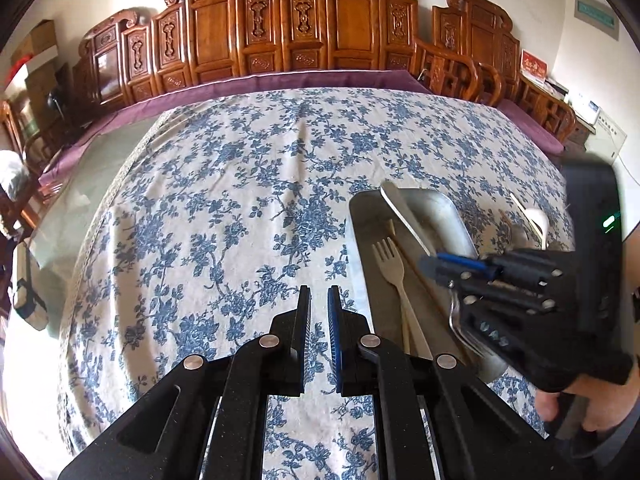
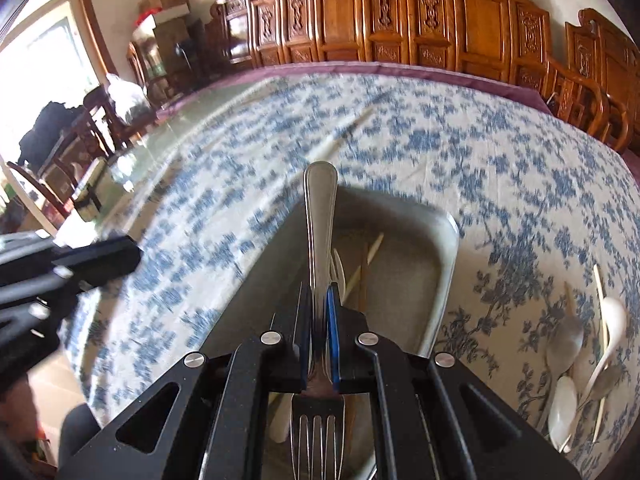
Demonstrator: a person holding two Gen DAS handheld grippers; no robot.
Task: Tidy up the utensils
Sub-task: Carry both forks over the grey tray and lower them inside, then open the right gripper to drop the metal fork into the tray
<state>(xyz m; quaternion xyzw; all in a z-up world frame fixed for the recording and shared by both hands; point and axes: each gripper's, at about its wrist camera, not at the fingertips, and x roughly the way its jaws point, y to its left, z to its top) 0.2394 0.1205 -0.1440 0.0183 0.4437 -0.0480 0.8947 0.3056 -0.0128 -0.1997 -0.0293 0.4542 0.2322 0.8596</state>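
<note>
My right gripper point(image 2: 319, 292) is shut on a metal fork point(image 2: 320, 208), handle pointing away and tines toward the camera. It hangs over a metal tray point(image 2: 444, 264) that holds a cream fork point(image 1: 390, 264) and chopsticks point(image 2: 370, 252). In the left wrist view the right gripper point(image 1: 434, 270) shows at the right, the metal fork point(image 1: 404, 212) slanting over the tray point(image 1: 360, 216). My left gripper point(image 1: 319, 292) is shut with nothing in it, over the floral tablecloth left of the tray. In the right wrist view the left gripper point(image 2: 132, 258) is a blur at the left edge.
Right of the tray lie a metal spoon point(image 2: 564, 344), white spoons point(image 2: 614, 316) and loose chopsticks point(image 2: 600, 292). Another chopstick point(image 2: 340, 136) lies farther out on the blue floral cloth point(image 1: 240, 200). Carved wooden chairs point(image 1: 352, 28) line the far table edge.
</note>
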